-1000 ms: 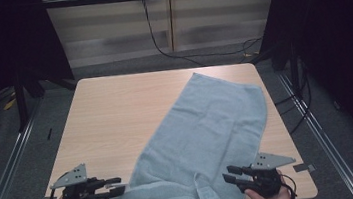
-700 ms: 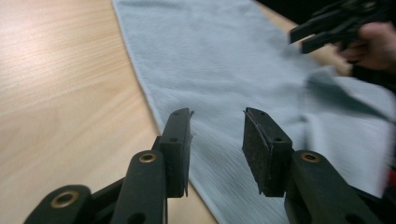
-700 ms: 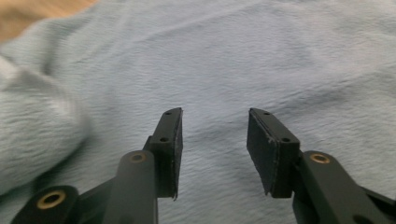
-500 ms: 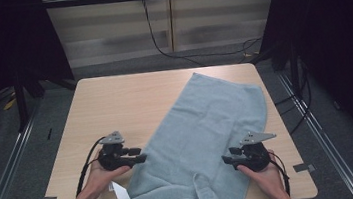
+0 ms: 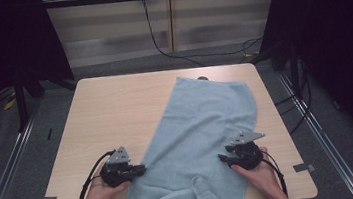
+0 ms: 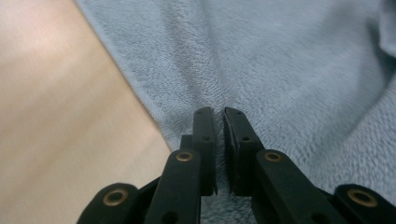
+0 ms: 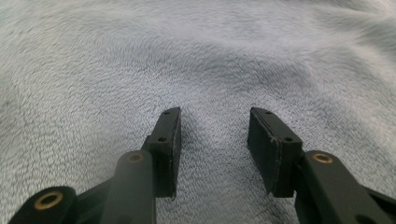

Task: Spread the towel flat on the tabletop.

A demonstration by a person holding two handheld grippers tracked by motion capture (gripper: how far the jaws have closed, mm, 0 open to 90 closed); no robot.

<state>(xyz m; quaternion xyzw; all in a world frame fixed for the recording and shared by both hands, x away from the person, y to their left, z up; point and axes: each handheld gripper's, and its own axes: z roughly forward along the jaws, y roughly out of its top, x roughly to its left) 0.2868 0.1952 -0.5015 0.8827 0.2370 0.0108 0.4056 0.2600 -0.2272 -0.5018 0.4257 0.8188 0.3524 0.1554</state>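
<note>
— Across the counter (image 5: 115,106) the pale blue towel (image 5: 203,131) is lying slantwise, its far end near the back edge, its near end spilling over the front one. Which step is going on, do you think?

— The gripping step, I'd say. Both hands are coming in from the front edge, one at each long side of the towel, ready to take it for a fold or a pull.

— How are the left tongs (image 5: 139,169) doing?

— They are sitting at the towel's left edge. In the left gripper view their tips (image 6: 219,122) have just been closing and are now together at the hem, with a ridge of cloth (image 6: 201,88) running up from them, so they are probably pinching a fold, though the nap is hiding the contact itself.

— And the right tongs (image 5: 221,159)?

— In the right gripper view they (image 7: 214,122) are standing apart, flat over the pile, with nothing clamped.

— So what is the next move asking for?

— The right tongs are needing to close on their side before either hand lifts; otherwise the towel is likely to be dragging askew.

— Pose?

— Both forearms are lying low, the tongs pointing inward at each other, nearly level with the counter.
</note>
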